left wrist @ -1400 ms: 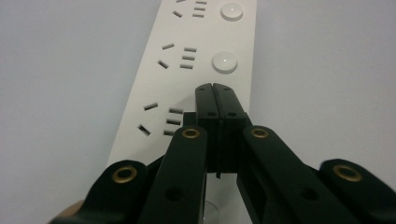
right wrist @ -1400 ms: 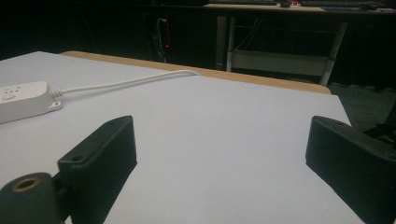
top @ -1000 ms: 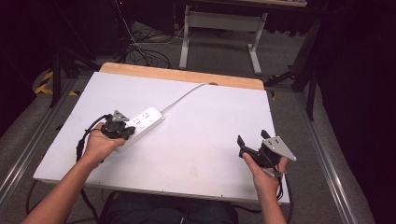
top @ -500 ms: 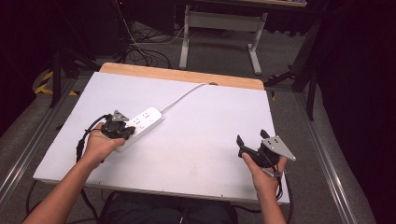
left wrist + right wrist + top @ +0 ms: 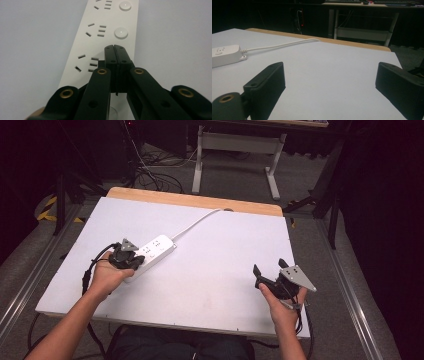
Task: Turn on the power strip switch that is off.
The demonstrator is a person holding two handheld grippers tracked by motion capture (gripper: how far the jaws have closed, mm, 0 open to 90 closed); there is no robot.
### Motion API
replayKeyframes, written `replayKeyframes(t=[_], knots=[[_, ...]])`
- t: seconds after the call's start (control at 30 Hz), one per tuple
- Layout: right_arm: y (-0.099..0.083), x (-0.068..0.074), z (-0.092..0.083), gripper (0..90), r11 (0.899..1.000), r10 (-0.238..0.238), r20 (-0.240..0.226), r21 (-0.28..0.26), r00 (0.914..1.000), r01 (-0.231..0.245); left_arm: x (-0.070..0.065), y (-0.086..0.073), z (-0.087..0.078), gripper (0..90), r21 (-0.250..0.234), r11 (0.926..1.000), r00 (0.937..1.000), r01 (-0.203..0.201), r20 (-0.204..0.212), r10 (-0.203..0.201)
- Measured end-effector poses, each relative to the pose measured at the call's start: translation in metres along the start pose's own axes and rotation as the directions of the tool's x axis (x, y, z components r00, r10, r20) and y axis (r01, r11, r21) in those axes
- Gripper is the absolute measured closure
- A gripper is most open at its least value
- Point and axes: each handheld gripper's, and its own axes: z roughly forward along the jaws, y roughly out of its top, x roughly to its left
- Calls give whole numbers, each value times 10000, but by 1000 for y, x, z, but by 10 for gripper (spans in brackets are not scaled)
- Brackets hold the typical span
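Left gripper (image 5: 115, 47): fingers pressed together with nothing between them, tips over the near end of the white power strip (image 5: 105, 30), which lies on the left half of the white desk (image 5: 225, 270). Right gripper (image 5: 329, 82): fingers spread wide and empty, near the desk's right front edge, well apart from the strip.

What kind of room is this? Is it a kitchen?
No, probably a lab or workshop. A white work table holds a power strip, loose cables lie on the floor, and a metal-legged bench stands behind.
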Motion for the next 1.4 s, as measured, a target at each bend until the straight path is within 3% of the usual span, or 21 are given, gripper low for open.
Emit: replayKeyframes(t=[0.33, 0.47, 0.93, 1.13, 1.4], knots=[[0, 2, 4, 97, 10000, -78, -86, 50, 9999, 78, 2, 0, -1, 900, -61, 9999, 9999, 83, 105, -82], [1, 2, 5, 98, 10000, -67, -113, 48, 9999, 68, -1, -1, -1, 900, -137, 9999, 9999, 73, -114, -75], [1, 2, 6, 98, 10000, -46, -129, 69, 9999, 47, 1, -1, -1, 900, -255, 9995, 9998, 163, -108, -165], [1, 2, 6, 104, 10000, -58, -122, 44, 9999, 58, 5, -2, -2, 900, -383, 9982, 9989, 459, -30, -460], [1, 2, 6, 104, 10000, -37, -139, 38, 9999, 38, 8, 0, -9, 900, -1015, 9935, 9983, 524, -207, -548]])
